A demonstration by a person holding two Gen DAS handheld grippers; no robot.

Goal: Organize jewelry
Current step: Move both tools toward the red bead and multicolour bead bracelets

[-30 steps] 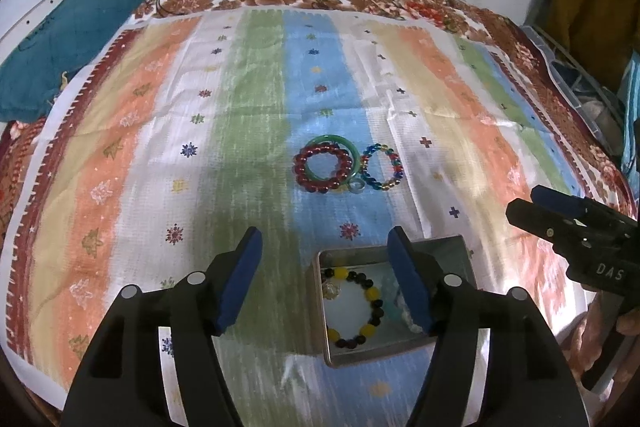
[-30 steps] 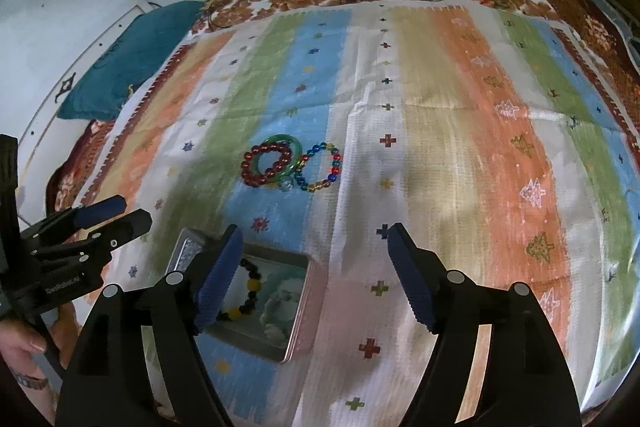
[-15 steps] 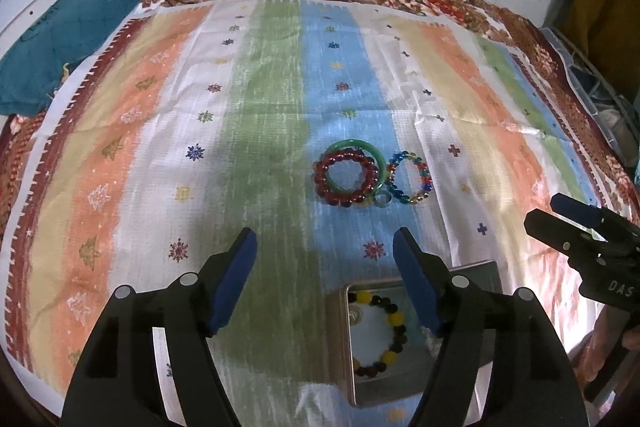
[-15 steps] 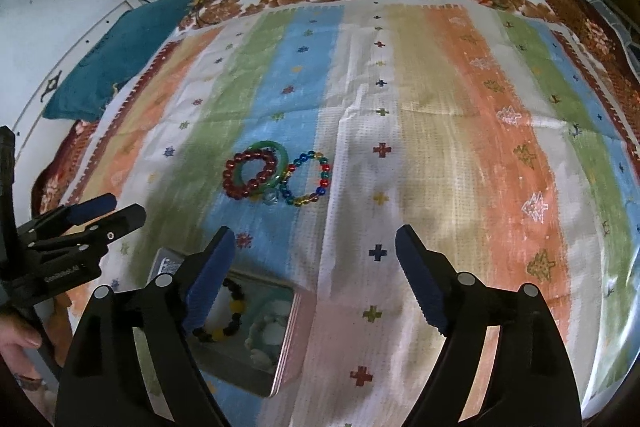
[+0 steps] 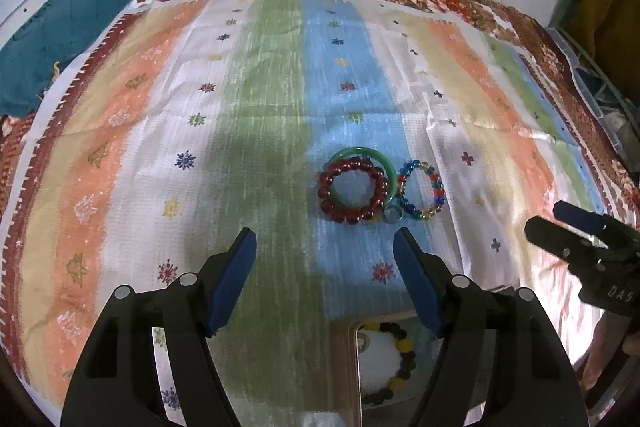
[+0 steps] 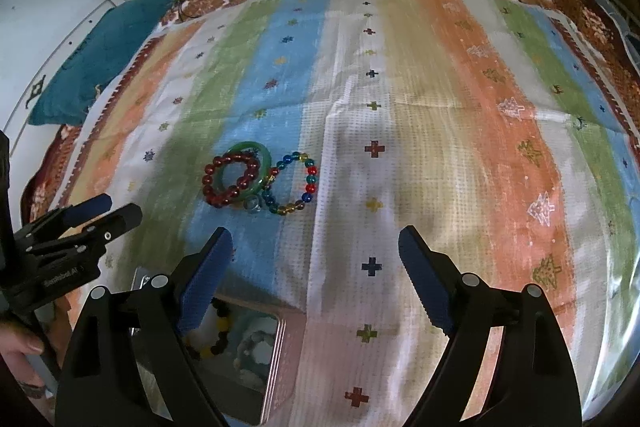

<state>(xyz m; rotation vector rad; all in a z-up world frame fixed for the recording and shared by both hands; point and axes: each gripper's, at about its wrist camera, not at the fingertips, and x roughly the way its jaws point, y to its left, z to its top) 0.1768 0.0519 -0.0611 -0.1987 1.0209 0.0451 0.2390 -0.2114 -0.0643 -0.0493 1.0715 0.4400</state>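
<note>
- Both wrist views had slid toward the bracelet cluster since 1 second earlier: the metal tin dropped to the bottom edge of the left view and the cluster sat lower and larger in the frame.
- Left gripper was released, its blue pads spread with only cloth between them.
- Right gripper was empty too, and its jaws were opening, nothing but the striped cloth between them.
- Relative to the tin, the loose jewelry lay beyond it on the blue stripe: a red bead bracelet lying over a green bangle, a multicolour bead bracelet touching them on the right, and a small ring just in front where the 2 groups met.
- Inside the tin 1 black-and-yellow bead bracelet already rested on white padding.
- Judged step: the reach for the next piece, with 4 pieces apparently left to stow.
- Next move called for singling out 1 piece. The multicolour bracelet seemed easiest for the right gripper, since it overlapped nothing; the red one risked dragging the bangle along.
- Pads would need to close across the bead strand, low to the cloth, without pinching fabric.
</note>
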